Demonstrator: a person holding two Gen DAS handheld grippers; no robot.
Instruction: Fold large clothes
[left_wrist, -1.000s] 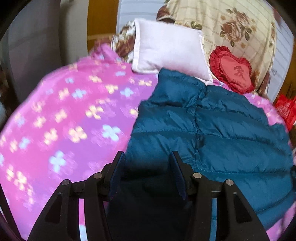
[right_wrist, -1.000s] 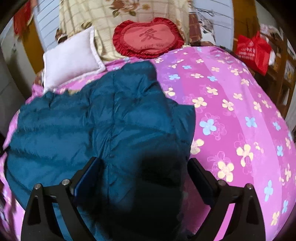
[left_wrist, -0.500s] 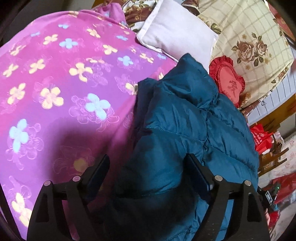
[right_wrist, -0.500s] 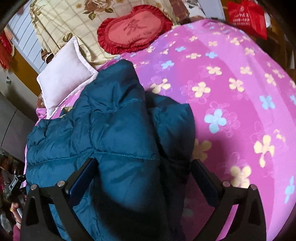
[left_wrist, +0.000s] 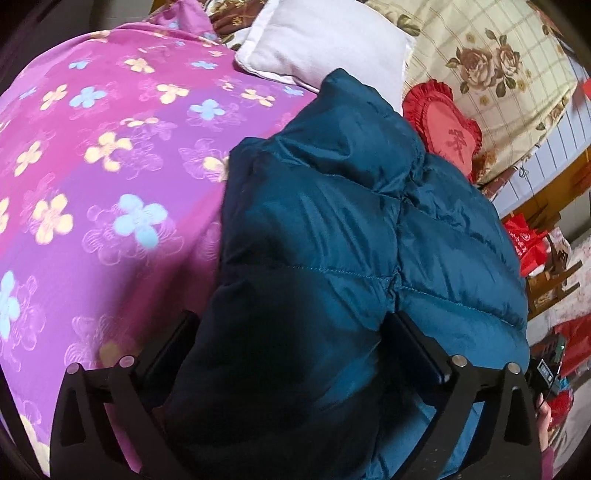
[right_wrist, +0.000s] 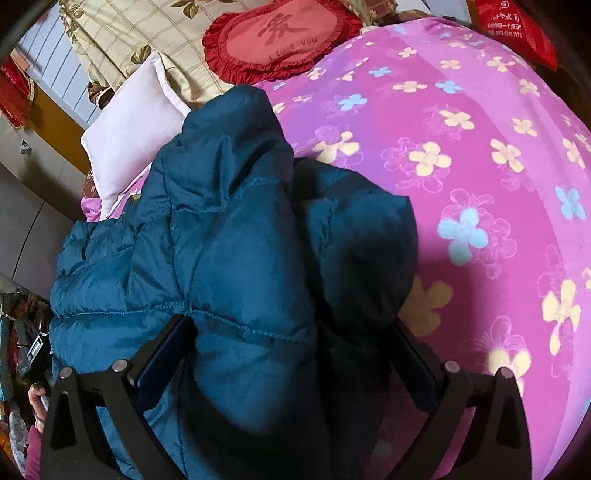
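Lying on a pink blanket with yellow and blue flowers, the blue puffy jacket is bunched up into a thick, lumpy pile. It sits near the middle of the bed, with its far end touching a white pillow.

Look at the left wrist view. The left gripper has its 2 black fingers spread wide apart. A fat fold of the jacket fills the space between them. The fingers sit at the sides of the fold, but they are not squeezed together on it. The pink blanket is on the left and the jacket is on the right. A red heart cushion with frills sits far off on the right, leaning on a cream cloth with roses. A red bag is at the right edge.

Now the right wrist view. The right gripper also has its 2 fingers held wide apart, with a big puffy lump of the jacket between them. A darker part of the jacket hangs on the right side of the lump. The blanket spreads out on the right. The pillow is far on the left, and the heart cushion is at the far end of the bed.
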